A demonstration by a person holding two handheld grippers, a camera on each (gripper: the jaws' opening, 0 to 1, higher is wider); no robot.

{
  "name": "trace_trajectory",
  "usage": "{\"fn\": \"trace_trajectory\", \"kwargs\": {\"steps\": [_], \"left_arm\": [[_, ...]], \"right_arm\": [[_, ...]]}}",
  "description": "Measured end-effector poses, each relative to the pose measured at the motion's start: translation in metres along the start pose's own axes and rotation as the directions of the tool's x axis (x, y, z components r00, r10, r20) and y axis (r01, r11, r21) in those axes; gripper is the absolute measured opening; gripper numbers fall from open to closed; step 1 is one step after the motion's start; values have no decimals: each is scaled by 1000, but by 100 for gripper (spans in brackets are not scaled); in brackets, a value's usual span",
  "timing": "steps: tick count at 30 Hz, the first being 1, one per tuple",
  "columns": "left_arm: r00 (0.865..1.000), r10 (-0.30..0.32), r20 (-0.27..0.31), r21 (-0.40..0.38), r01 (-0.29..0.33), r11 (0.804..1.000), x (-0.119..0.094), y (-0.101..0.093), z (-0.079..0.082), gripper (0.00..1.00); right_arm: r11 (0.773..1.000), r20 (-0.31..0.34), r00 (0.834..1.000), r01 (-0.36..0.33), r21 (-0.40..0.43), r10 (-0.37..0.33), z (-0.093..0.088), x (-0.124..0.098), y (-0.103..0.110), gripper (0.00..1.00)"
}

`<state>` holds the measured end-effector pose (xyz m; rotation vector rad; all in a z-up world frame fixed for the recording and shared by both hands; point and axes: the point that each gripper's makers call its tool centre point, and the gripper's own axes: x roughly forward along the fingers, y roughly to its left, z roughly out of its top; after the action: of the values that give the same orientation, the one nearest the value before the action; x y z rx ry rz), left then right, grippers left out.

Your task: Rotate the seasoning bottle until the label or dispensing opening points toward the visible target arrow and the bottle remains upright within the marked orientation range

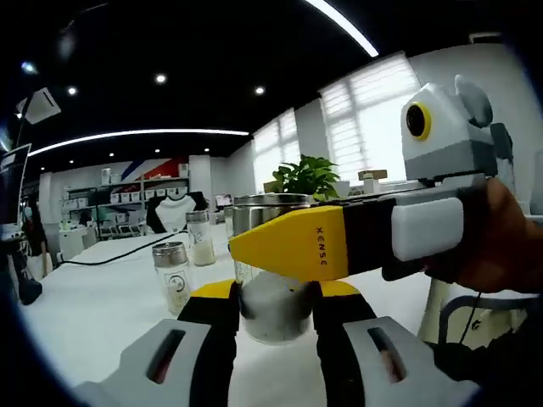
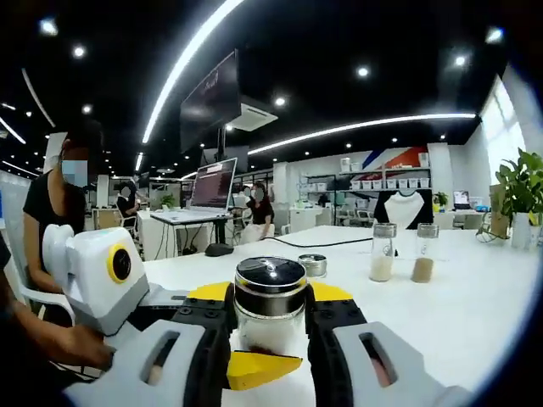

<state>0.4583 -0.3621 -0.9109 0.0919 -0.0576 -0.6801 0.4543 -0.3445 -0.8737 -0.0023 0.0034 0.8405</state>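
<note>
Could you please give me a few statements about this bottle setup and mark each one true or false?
1. The right tongs close around a glass bottle with a dark lid. True.
2. That bottle lies on its side. False: it stands upright.
3. Two shakers stand farther back on the white table. True.
4. The left tongs hold nothing. False: a bottle sits between them.

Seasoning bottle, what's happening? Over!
Both hand-held grippers on it: right clamps the seasoning bottle, left grips its base. Bottle upright. Two shakers stand apart. No arrow seen.
</note>
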Motion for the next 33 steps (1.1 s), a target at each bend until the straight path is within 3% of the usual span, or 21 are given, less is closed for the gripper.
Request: {"fn": "trace_trajectory", "kwargs": {"steps": [7, 10, 12, 15, 18, 22, 24, 27, 33], "left_arm": [[996, -90, -8, 19, 91, 996, 1, -9, 0, 37], [987, -159, -15, 12, 159, 987, -1, -14, -2, 37], [980, -200, -9, -50, 200, 979, -2, -17, -1, 37], [968, -250, 5, -77, 250, 965, -5, -22, 2, 37], [950, -313, -14, -86, 311, 947, -9, -29, -1, 38], [948, -315, -41, -79, 311, 947, -14, -30, -1, 37], [955, -291, -59, -65, 287, 956, -14, -27, 0, 37], [976, -202, -77, -18, 201, 979, -12, -16, -3, 37], [989, -122, -80, 5, 123, 992, -8, -9, -4, 37]], "right_arm": [[993, 23, 994, -102, -63, 103, 6, -9, 7, 30], [982, 40, 982, -183, -43, 185, 8, -14, 13, 30], [979, 58, 977, -202, -43, 204, 10, -16, 12, 30], [972, 70, 969, -236, -22, 237, 12, -18, 17, 30], [954, 64, 952, -298, -44, 300, 11, -20, 28, 30], [949, 81, 945, -314, -34, 316, 12, -23, 32, 30], [953, 90, 949, -304, -12, 304, 12, -20, 32, 31], [971, 92, 967, -235, -35, 237, 12, -13, 30, 31], [984, 68, 987, -138, -116, 146, 12, -5, 30, 31]]}}
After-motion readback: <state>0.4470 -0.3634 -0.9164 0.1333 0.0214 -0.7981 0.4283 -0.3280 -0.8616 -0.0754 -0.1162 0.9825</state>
